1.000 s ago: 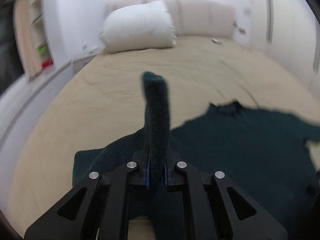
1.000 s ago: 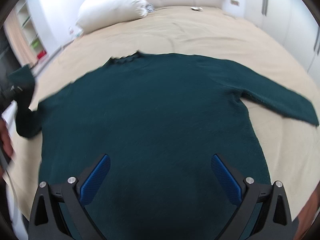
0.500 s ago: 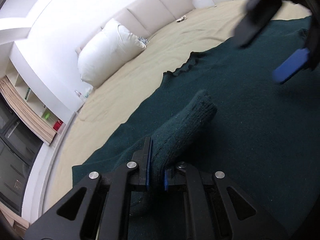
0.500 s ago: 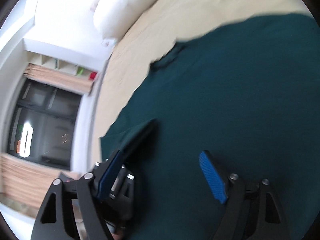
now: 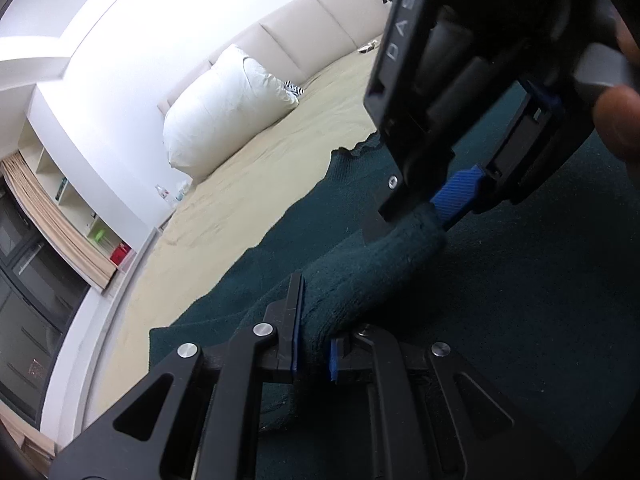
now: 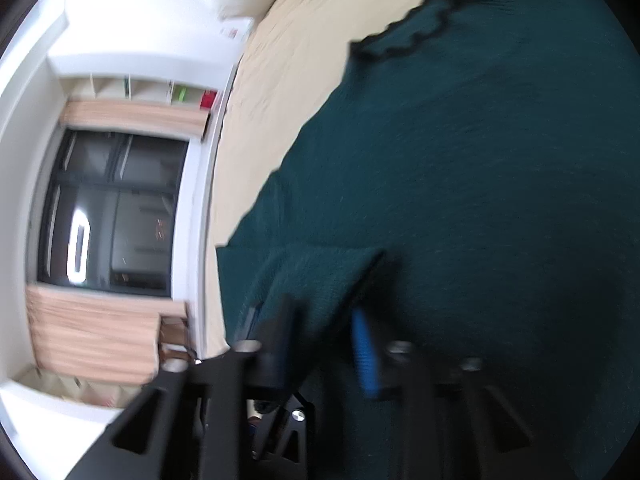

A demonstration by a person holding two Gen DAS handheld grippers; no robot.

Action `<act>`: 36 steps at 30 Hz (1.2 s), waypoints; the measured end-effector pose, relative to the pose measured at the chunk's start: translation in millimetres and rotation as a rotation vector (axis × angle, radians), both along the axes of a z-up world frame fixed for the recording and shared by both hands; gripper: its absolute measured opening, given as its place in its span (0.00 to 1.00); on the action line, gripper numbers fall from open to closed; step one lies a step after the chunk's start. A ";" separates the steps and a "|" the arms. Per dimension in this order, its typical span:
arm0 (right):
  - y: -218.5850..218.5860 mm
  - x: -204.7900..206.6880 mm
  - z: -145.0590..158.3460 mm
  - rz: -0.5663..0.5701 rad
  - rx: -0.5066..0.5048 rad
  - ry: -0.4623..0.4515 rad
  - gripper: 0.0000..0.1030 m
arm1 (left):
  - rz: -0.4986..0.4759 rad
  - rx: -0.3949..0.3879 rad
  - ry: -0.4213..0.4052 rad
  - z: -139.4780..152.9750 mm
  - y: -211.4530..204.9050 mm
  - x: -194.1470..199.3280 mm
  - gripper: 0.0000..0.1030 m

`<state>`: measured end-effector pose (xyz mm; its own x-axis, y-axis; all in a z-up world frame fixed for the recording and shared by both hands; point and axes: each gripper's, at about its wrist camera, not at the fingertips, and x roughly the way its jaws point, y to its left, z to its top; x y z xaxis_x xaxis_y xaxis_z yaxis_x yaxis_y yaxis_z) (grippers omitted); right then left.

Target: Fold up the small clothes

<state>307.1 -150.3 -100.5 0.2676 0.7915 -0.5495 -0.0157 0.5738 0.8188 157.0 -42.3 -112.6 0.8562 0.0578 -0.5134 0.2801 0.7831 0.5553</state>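
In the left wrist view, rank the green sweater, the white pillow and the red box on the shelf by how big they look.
1. Green sweater, largest.
2. White pillow.
3. Red box, smallest, though farthest away.

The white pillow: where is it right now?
In the left wrist view, the white pillow lies upper left at the beige padded headboard, beyond the dark green knitted sweater.

Black left gripper (image 5: 313, 354) — blue-padded jaws, silver screws, triangular cut-outs.

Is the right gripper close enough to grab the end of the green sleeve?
Probably yes. The right gripper is already at the tip of the sleeve, with nothing between them, while the left gripper holds it lower down.
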 end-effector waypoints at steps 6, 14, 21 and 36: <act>-12.5 2.0 18.4 -0.062 -0.120 -0.103 0.08 | 0.001 -0.105 0.088 16.3 10.7 -1.4 0.28; -79.5 -4.5 36.4 -0.197 -0.421 -0.171 0.08 | 0.085 -0.453 0.098 63.3 83.1 -8.4 0.82; -133.4 -4.9 28.8 -0.296 -0.517 -0.160 0.08 | 0.327 -0.810 0.179 81.8 204.6 35.5 0.51; -132.6 -0.4 12.7 -0.299 -0.581 -0.131 0.09 | 0.261 -0.592 0.314 58.6 164.1 112.8 0.35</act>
